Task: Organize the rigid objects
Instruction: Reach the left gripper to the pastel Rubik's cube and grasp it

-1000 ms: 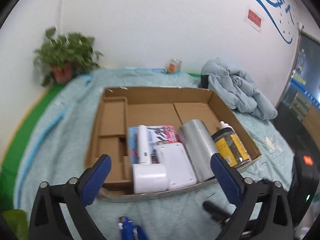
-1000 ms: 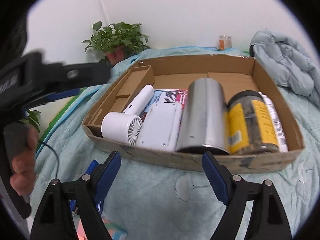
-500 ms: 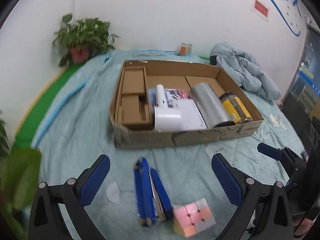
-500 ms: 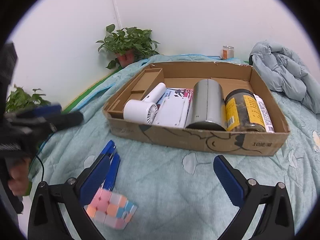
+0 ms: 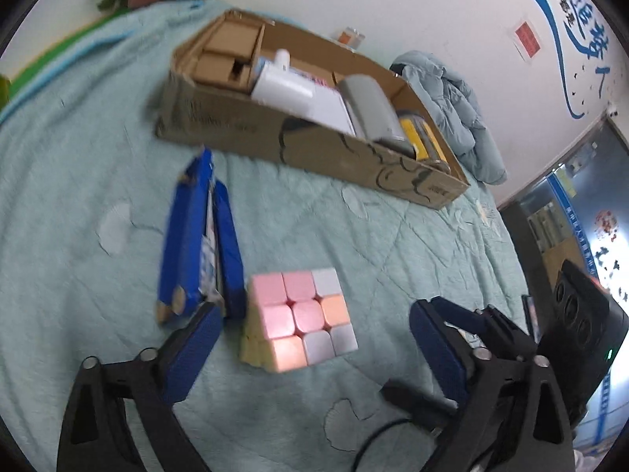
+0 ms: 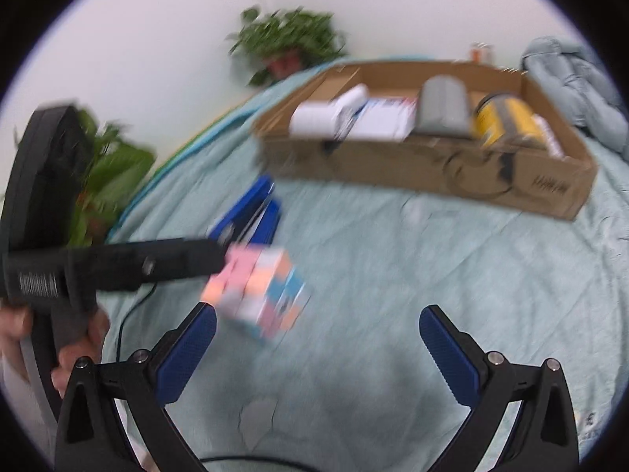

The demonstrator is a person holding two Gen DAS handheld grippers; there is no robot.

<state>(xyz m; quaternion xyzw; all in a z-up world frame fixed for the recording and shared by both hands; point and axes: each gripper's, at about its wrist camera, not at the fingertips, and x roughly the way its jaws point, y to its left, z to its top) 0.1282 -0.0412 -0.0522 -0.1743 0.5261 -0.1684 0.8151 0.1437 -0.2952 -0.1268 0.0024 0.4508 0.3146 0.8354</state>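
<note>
Both grippers dropped away from the cardboard box (image 5: 243,133). Left gripper (image 5: 310,350) jaws spread, just been narrowing, cube (image 5: 300,318) between, untouched, on quilt (image 5: 78,157) beside blue stapler (image 5: 196,244). Right gripper (image 6: 317,348) wide, empty.

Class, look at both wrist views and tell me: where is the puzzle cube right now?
The puzzle cube lies on the green quilt, outside the cardboard box, immediately right of the blue stapler in the left wrist view.

A pale green quilted bed (image 5: 373,236) carries a cardboard box (image 5: 314,145) upper centre, a blue stapler (image 5: 196,236), a puzzle cube (image 5: 300,318) below.
</note>
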